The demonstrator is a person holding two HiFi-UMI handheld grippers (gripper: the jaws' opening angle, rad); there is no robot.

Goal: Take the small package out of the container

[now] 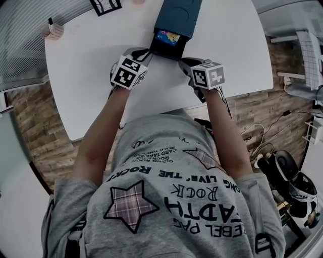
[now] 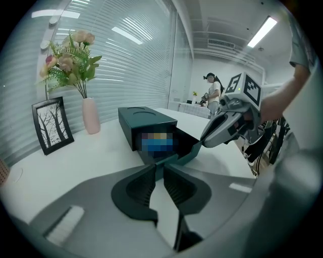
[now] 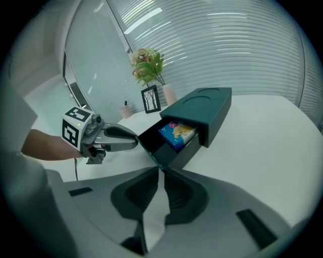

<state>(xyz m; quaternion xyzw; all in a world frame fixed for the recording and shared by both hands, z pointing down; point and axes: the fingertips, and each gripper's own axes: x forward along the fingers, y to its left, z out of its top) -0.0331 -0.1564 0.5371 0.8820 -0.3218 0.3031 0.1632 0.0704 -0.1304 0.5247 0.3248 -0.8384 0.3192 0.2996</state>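
A dark teal container (image 1: 179,12) lies on the white table (image 1: 91,75) with its drawer (image 1: 165,49) pulled out toward me. The small blue package (image 1: 168,37) lies inside the drawer, also visible as the package (image 3: 176,133) in the right gripper view. My left gripper (image 1: 146,53) sits at the drawer's left front corner. My right gripper (image 1: 184,61) sits at its right front corner. In the left gripper view my left gripper (image 2: 159,169) has its jaws nearly together on the drawer's front edge. My right gripper (image 3: 160,170) pinches the drawer's corner in the same way.
A pink vase with flowers (image 2: 91,116) and a framed picture (image 2: 50,126) stand at the table's far side. A small pink holder (image 1: 53,31) sits at the far left corner. Cables and equipment (image 1: 287,171) lie on the floor to the right. A person (image 2: 214,93) stands far back.
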